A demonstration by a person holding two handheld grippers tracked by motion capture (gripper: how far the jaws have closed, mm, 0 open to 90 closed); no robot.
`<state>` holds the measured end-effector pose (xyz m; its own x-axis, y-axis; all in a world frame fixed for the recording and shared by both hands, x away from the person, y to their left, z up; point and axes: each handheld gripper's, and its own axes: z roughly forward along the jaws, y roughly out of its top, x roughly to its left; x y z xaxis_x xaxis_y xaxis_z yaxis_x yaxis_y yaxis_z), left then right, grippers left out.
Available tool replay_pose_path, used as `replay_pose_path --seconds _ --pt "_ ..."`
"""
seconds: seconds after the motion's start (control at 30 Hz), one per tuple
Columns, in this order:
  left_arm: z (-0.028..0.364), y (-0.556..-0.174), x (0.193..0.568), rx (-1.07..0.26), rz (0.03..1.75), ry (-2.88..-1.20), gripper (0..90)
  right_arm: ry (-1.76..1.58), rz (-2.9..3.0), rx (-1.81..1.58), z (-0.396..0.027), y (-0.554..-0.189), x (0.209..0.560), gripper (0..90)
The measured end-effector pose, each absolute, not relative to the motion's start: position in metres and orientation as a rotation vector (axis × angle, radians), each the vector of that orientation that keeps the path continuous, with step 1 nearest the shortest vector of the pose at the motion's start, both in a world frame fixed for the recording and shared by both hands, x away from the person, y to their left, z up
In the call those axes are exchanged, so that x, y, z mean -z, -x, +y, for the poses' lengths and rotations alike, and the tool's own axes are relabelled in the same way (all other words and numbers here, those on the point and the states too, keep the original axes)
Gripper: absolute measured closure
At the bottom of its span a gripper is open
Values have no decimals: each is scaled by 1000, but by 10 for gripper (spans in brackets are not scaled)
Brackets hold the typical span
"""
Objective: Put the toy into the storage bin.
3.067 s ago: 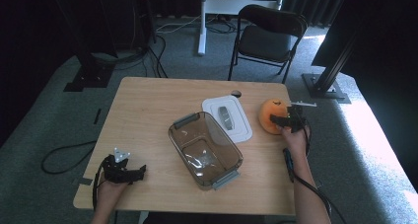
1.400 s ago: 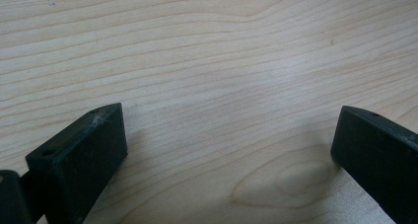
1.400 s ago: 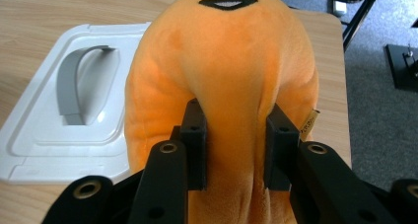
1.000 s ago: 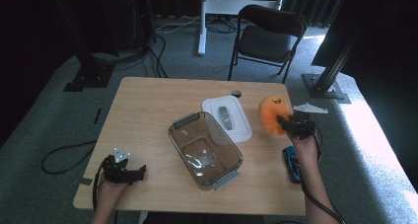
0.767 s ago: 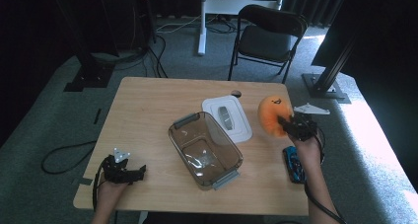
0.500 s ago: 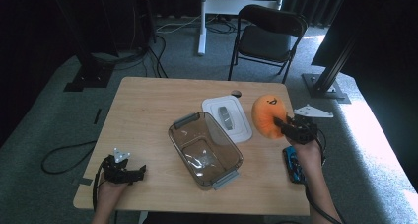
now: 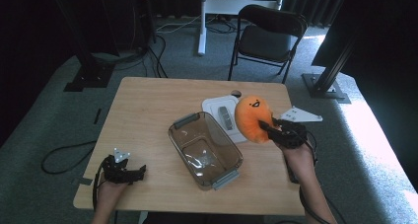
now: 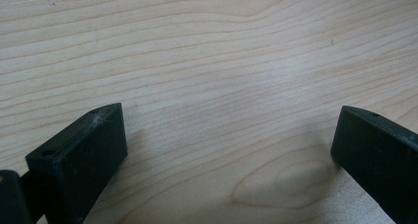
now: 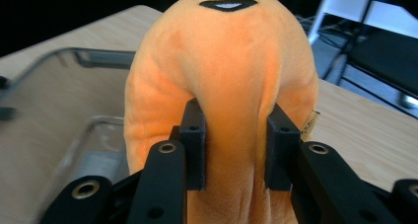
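Observation:
An orange plush toy with a stitched smiling face hangs in the air above the white lid, just right of the clear plastic container. My right gripper is shut on it; in the right gripper view both pads pinch a fold of the plush toy deep in its middle. My left gripper rests on the table's near left corner, jaws wide apart. The left gripper view has the bare wooden tabletop between the open left gripper and nothing held.
The wooden table carries the container, which is lidless with grey clips at both ends. A black folding chair and a white stand sit beyond the far edge. A cable lies on the grey floor at left.
My right gripper lifted the orange plush off the table's right side and carried it left, over the white lid toward the container. The left gripper stayed still.

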<state>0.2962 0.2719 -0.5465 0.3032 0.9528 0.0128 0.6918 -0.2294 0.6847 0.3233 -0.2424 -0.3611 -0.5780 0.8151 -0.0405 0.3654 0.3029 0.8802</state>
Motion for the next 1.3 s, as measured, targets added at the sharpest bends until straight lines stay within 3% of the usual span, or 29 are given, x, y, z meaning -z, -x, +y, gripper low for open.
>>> replay_pose_path --seconds 0.63,1.3 --pt "272 -296 547 -594 1459 -1999 9 -831 2231 -1326 -189 -308 356 675" --pt "272 -296 546 -595 1465 -1997 9 -711 2429 -1289 -145 -308 385 671"
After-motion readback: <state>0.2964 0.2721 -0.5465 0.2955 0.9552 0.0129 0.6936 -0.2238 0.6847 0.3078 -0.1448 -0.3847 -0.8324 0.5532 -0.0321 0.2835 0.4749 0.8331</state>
